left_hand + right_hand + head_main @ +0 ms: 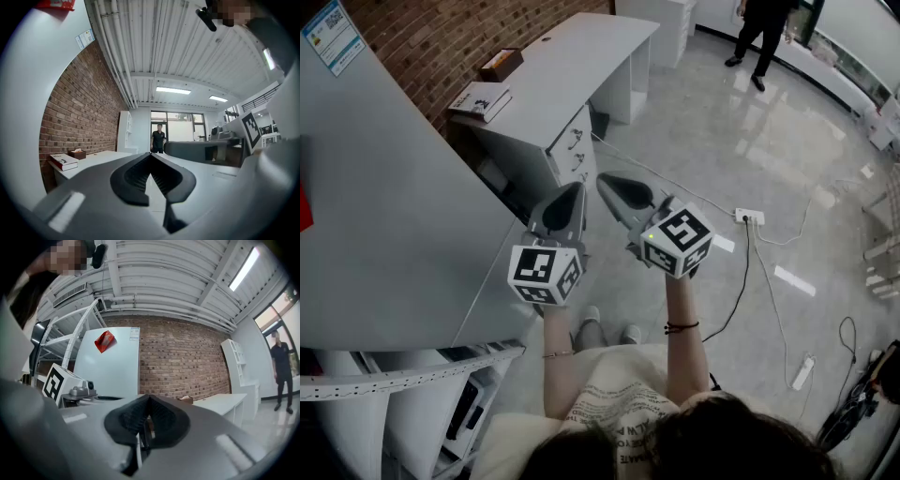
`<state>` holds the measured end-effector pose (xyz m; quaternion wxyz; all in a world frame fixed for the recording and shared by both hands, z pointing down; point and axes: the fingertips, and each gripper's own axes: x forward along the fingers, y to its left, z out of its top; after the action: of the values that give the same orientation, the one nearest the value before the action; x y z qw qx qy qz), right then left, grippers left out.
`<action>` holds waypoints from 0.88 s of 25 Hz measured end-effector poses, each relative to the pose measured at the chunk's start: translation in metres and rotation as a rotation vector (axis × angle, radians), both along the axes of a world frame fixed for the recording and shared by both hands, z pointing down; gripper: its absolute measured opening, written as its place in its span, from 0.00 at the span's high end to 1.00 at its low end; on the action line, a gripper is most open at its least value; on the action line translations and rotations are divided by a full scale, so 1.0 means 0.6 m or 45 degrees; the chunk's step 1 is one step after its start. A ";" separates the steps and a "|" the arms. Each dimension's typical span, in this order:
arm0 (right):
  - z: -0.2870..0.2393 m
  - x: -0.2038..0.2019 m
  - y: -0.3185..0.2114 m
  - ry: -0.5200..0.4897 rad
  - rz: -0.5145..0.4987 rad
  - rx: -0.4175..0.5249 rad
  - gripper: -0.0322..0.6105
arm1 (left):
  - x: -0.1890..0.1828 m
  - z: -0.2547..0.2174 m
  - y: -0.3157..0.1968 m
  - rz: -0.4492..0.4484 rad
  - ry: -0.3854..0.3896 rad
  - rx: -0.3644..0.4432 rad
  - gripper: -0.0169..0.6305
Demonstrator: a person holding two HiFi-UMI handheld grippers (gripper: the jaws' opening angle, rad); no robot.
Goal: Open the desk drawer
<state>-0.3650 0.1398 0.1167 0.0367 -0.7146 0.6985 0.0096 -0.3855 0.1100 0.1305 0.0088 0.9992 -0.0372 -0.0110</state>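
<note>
- Against the brick wall (441,37), ahead of both grippers: white desk (581,56) with its drawer stack (573,145) at the near end. All fronts sit flush and none is pulled out.
- Left gripper (151,157): jaws clenched tip to tip, nothing between them. It is held level in mid-air, well apart from the drawers.
- Right gripper (149,398): likewise closed and empty, level, just beside the left one.
- Desktop: book (481,99) and tissue box (501,64), neither involved.
- Progress: judged as not yet begun, with no handle (576,139) touched.
- Remaining: close in on the stack, part one gripper's jaws, take a handle, pull outward.
- Which drawer of the stack is meant: cannot tell.
</note>
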 end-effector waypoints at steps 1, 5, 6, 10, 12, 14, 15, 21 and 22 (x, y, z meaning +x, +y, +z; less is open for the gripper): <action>0.001 0.002 0.000 -0.005 0.000 0.004 0.95 | 0.002 0.001 0.001 0.003 0.001 0.001 0.97; 0.005 0.005 -0.002 -0.013 0.000 0.002 0.95 | 0.006 0.003 0.002 0.012 -0.003 0.004 0.97; 0.007 0.004 -0.003 -0.012 0.001 -0.002 0.95 | 0.007 0.004 0.003 0.013 -0.005 0.003 0.97; 0.013 0.001 0.001 -0.012 0.001 -0.012 0.95 | 0.003 0.008 0.007 0.015 -0.011 -0.003 0.97; 0.013 -0.002 0.004 -0.010 0.005 -0.016 0.95 | 0.000 0.009 0.011 0.016 -0.013 -0.004 0.97; 0.012 -0.002 0.008 -0.011 0.011 -0.014 0.95 | -0.002 0.009 0.016 0.017 -0.014 -0.002 0.97; 0.011 -0.003 0.011 -0.011 0.014 -0.014 0.95 | -0.003 0.008 0.018 0.017 -0.013 -0.001 0.97; 0.005 -0.009 0.025 -0.009 0.018 -0.007 0.95 | -0.011 -0.003 0.030 0.017 0.005 0.010 0.97; 0.004 -0.009 0.029 -0.009 0.019 -0.004 0.95 | -0.013 -0.005 0.034 0.017 0.010 0.010 0.97</action>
<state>-0.3706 0.1574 0.1190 0.0380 -0.7199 0.6930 0.0064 -0.3931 0.1303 0.1274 0.0052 0.9994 -0.0304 -0.0150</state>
